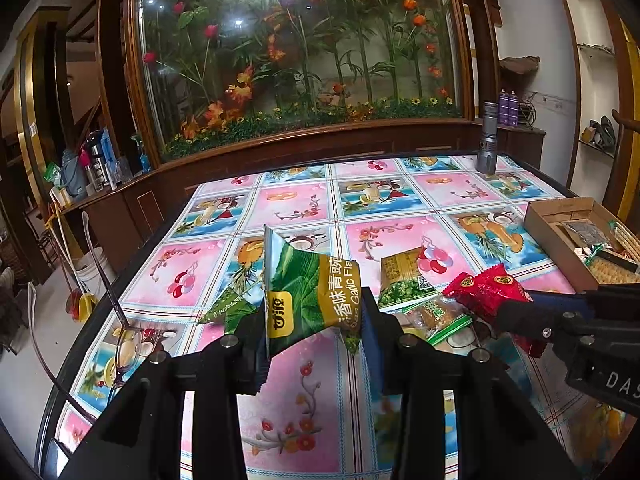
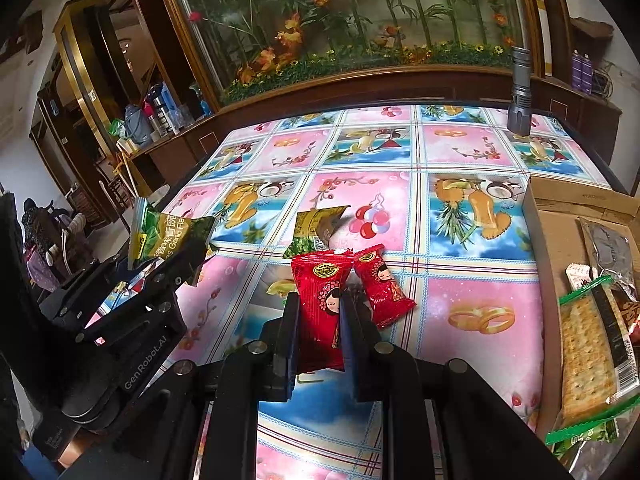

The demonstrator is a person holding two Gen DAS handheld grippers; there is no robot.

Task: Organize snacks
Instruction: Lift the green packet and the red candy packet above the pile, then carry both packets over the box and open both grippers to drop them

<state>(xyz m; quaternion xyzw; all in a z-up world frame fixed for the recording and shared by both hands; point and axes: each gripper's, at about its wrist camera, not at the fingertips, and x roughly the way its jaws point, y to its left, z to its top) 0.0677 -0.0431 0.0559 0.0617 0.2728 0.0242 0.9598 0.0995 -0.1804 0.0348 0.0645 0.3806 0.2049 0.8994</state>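
My left gripper (image 1: 314,312) is shut on a green garlic pea packet (image 1: 308,292) and holds it above the table; the packet also shows in the right wrist view (image 2: 164,236). My right gripper (image 2: 320,312) is shut on a red snack packet (image 2: 320,312), seen in the left wrist view (image 1: 486,290). A second red packet (image 2: 382,290) lies just right of it on the tablecloth. Another green pea packet (image 2: 316,230) lies flat further back, also in the left wrist view (image 1: 404,280). A clear cracker packet (image 1: 436,316) lies beneath the red one.
A cardboard box (image 2: 548,240) at the table's right edge holds crackers (image 2: 586,356) and a grey packet (image 2: 612,248). A grey flashlight (image 2: 519,92) stands at the far right. Glasses (image 1: 128,344) lie at the left edge. A wooden cabinet with a glass plant display stands behind.
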